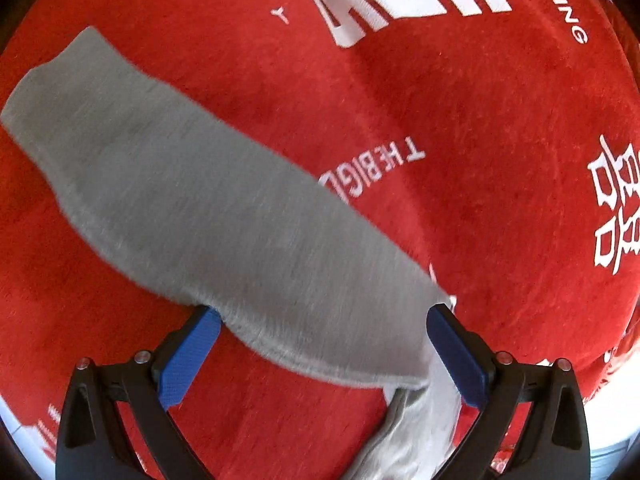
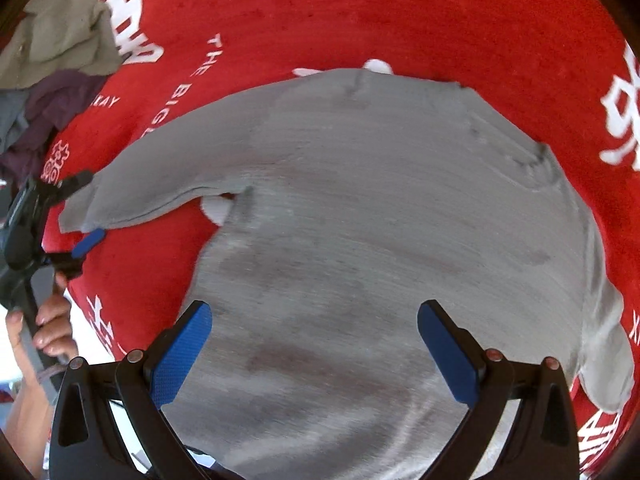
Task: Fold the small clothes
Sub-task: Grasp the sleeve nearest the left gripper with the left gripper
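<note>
Both grippers, left (image 1: 324, 344) and right (image 2: 314, 342), spread wide, pinching nothing over grey shirt (image 2: 360, 220). Sleeve (image 1: 200, 200) lying loose; careless grab likely bunching fabric, skewing fold.

left gripper (image 1: 324, 344) jaws spread wide, blue pads (image 1: 188, 364) apart. right gripper (image 2: 316, 348) likewise wide open, pointing down. left hand (image 2: 50, 330) wraps its gripper's handle, seen from right wrist cam.
</note>
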{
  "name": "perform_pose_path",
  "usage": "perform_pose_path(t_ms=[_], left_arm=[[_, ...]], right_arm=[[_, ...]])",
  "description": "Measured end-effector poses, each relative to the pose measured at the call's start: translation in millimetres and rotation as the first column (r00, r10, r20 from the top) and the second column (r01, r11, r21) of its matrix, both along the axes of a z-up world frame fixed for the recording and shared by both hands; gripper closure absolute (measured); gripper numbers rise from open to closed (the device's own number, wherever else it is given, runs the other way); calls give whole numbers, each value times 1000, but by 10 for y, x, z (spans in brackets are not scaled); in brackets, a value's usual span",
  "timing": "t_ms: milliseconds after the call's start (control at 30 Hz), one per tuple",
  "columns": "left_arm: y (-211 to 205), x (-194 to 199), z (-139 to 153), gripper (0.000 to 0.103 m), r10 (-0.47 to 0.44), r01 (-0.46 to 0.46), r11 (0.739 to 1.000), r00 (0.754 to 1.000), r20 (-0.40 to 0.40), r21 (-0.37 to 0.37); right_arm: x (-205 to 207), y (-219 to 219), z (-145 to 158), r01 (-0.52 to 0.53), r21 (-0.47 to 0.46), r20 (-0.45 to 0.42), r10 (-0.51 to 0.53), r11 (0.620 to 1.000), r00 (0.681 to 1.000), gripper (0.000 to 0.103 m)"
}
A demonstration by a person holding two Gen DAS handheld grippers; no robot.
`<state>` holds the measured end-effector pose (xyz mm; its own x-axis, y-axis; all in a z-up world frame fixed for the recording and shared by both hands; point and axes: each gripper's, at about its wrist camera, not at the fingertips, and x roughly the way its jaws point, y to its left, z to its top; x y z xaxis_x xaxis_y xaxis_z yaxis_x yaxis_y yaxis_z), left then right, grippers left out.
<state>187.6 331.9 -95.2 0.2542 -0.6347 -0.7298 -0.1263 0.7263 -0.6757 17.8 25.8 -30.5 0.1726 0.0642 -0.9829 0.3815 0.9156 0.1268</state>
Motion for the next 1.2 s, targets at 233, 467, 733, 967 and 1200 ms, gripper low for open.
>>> perform_pose_path(t_ms=[233,467,733,967,1200], left_arm=[[-125,240,-52,0,67,-67,998,998,18,22],[-389,307,46,88,-31,10,934,998,53,356],[-1159,-13,881,91,-330,167,879,890,316,446],[-2515,-695,1279,91,-613,442,782,672,414,440],[-3557,-1460,700,91,-812,624,578,508,289,526]], right_arm=[[149,132,3,-38,11,12,37,999,999,0],[100,144,-70,-19,42,-3,19,999,1000,0],[-179,-137,59,68,68,47,-71,995,996,0],[-725,-722,241,239,45,100,-242,970,965,0],[-1554,-1373,93,465,35,70,-466,885,882,0]])
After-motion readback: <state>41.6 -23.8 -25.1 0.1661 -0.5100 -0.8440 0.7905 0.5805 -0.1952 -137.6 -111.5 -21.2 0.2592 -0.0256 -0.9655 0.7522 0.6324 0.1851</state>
